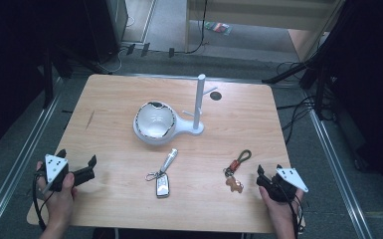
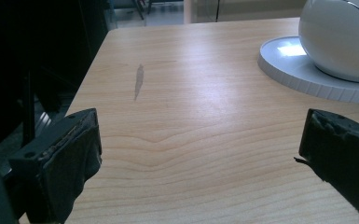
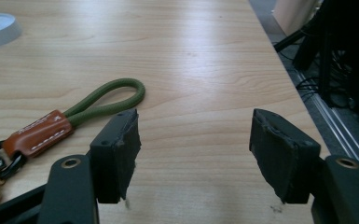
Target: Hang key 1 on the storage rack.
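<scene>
A: Right tool (image 1: 270, 175) sits spread with nothing between its jaws, and the green-loop keychain (image 1: 238, 168) lies on the surface (image 1: 109, 99) just to its left.

B: Then swing toward the leather tab (image 3: 38, 134) and pinch there, I'd say. Left tool (image 1: 75, 162)?

A: Spread too, idle. The white hook stand (image 1: 199, 103) waits farther back.

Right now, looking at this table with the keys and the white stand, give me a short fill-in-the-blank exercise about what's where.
1. The green rope loop of the leather keychain lies beside the ____ gripper.
2. The fingers of the left gripper stand ____, with nothing but bare table between them.
3. The car key lies between the two grippers, nearer the person than the white ____.
4. The white post stands ____ on its base.

Missing words: right; open; bowl; upright
</scene>
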The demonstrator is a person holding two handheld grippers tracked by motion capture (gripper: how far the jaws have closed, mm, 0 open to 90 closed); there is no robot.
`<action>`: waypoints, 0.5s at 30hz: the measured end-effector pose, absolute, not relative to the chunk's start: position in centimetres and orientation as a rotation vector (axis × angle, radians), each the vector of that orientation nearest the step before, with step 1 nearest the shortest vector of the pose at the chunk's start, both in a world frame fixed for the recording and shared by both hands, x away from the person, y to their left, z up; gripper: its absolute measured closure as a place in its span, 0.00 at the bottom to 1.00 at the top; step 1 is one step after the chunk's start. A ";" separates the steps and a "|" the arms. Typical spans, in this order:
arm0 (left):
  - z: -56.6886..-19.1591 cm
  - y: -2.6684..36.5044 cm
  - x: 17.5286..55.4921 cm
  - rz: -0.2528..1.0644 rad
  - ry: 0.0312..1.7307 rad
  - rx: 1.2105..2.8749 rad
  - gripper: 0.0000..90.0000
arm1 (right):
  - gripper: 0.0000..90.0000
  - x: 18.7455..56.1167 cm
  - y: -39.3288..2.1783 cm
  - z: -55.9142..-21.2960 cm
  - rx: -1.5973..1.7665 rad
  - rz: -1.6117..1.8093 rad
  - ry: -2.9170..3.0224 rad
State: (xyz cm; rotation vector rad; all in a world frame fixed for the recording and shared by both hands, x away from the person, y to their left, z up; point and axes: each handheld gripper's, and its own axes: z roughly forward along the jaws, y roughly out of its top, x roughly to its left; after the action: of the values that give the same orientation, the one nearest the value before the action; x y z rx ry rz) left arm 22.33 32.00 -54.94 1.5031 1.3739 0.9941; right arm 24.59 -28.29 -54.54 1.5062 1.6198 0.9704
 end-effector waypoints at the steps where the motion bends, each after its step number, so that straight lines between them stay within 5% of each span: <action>1: -55.0 32.2 22.4 0.986 1.393 1.478 0.00 | 0.39 24.6 -28.4 -54.5 1.509 0.973 1.625; 10: -55.0 32.8 23.0 1.002 1.571 1.335 0.00 | 0.39 24.5 -26.9 -51.1 1.517 0.866 1.738; 15: -55.0 32.1 23.0 1.039 1.524 1.418 0.00 | 0.40 25.3 -25.2 -49.4 1.543 0.792 1.871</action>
State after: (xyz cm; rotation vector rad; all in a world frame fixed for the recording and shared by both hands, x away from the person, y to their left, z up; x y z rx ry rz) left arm 23.03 32.13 -54.99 1.4183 1.5239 1.0392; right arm 25.32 -25.25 -49.42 1.5427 1.8715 0.7921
